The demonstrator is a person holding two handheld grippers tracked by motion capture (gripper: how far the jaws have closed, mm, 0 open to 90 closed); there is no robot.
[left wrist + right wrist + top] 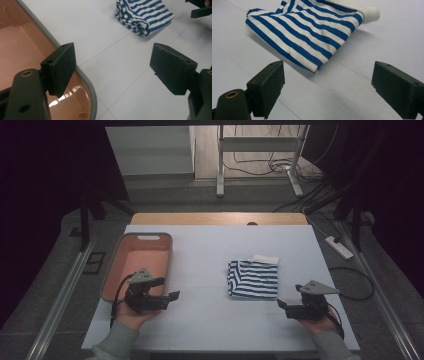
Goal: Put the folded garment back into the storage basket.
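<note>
A folded blue-and-white striped cloth (253,278) lies right of the table's middle, with a white edge showing at its far side. The same cloth (307,32) lies just beyond my right gripper (325,85), which stands open and empty. In the high view that right gripper (291,305) sits near the front right, a short way from the cloth's near right corner. My left gripper (167,294) is open and empty at the near right rim of a pink bin (125,265). In the left gripper view the cloth (143,15) lies far ahead past the open left gripper (112,67), and the bin (25,50) sits under the left jaw.
The bin stands empty at the table's left. A white sheet (210,250) covers the table. Behind the table are a white stand (260,150), floor cables and a power strip (340,247) at the right. Metal rails run along both sides.
</note>
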